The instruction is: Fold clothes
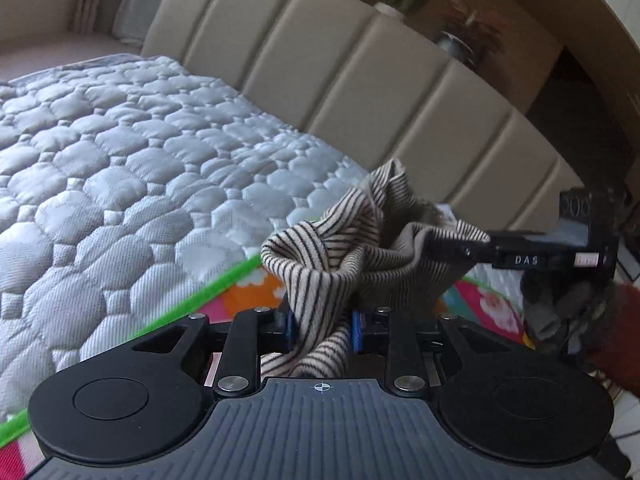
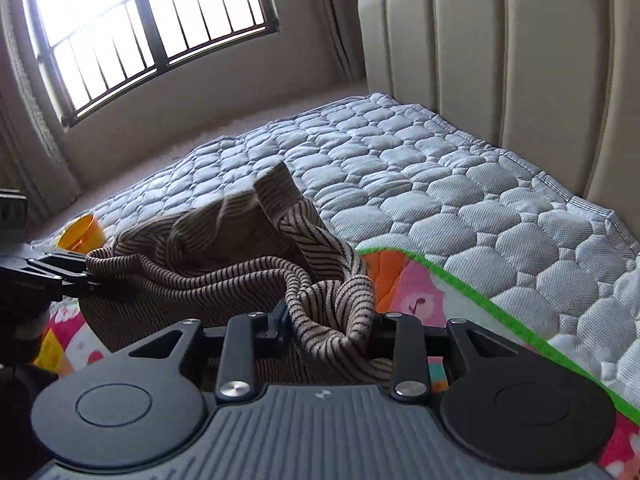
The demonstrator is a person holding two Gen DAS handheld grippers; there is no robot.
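Note:
A beige garment with thin dark stripes (image 1: 340,248) hangs bunched between my two grippers, lifted above a colourful mat (image 1: 248,300). My left gripper (image 1: 322,330) is shut on a fold of it. In the left wrist view my right gripper (image 1: 480,246) pinches the garment's far edge at the right. In the right wrist view the striped garment (image 2: 224,248) sags in loose folds; my right gripper (image 2: 330,332) is shut on a bunched edge, and my left gripper (image 2: 90,270) grips the other edge at the left.
A quilted grey mattress (image 2: 440,184) lies under the green-edged mat (image 2: 404,280). A beige padded headboard (image 2: 520,80) stands behind. An orange cup (image 2: 80,232) sits at the mattress's far left. A barred window (image 2: 140,20) is beyond.

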